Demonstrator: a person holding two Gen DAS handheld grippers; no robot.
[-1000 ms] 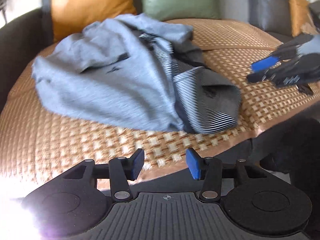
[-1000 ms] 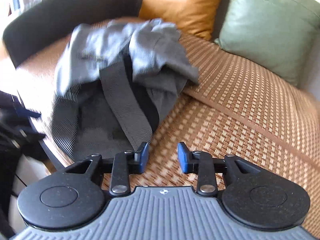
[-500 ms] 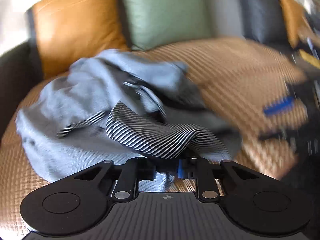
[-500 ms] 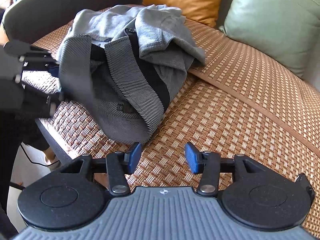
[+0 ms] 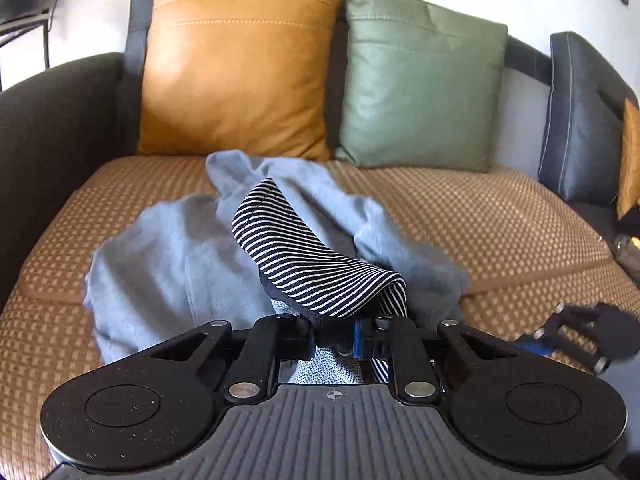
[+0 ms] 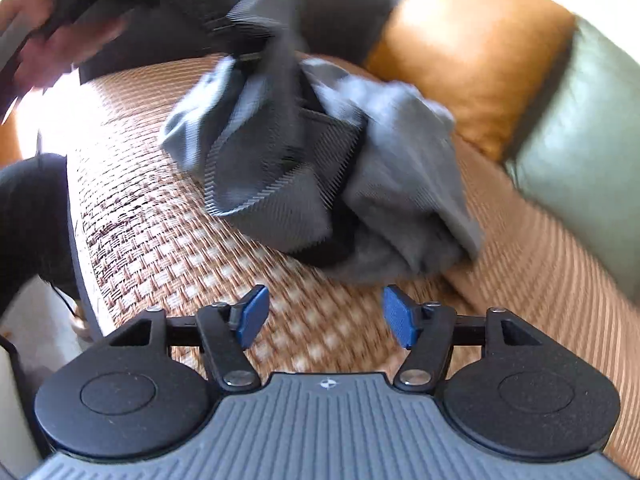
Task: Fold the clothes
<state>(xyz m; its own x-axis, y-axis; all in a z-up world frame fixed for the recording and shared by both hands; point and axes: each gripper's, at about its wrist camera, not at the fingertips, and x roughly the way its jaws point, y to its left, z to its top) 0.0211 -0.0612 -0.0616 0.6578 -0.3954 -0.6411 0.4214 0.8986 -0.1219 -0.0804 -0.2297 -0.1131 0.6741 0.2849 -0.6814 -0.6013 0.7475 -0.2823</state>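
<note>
- Your left gripper (image 5: 334,338) is clamped on the crumpled grey garment's striped hem (image 5: 320,276); lift it clear of the woven sofa mat (image 5: 500,220).
- Your right gripper (image 6: 326,318) gapes empty (blurred view); take the opposite hem.

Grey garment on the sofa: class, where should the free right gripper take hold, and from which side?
The right gripper, open, should pinch the garment at its loose lower edge nearest it, coming in low from the sofa's front; the left gripper already clamps the striped edge.
</note>
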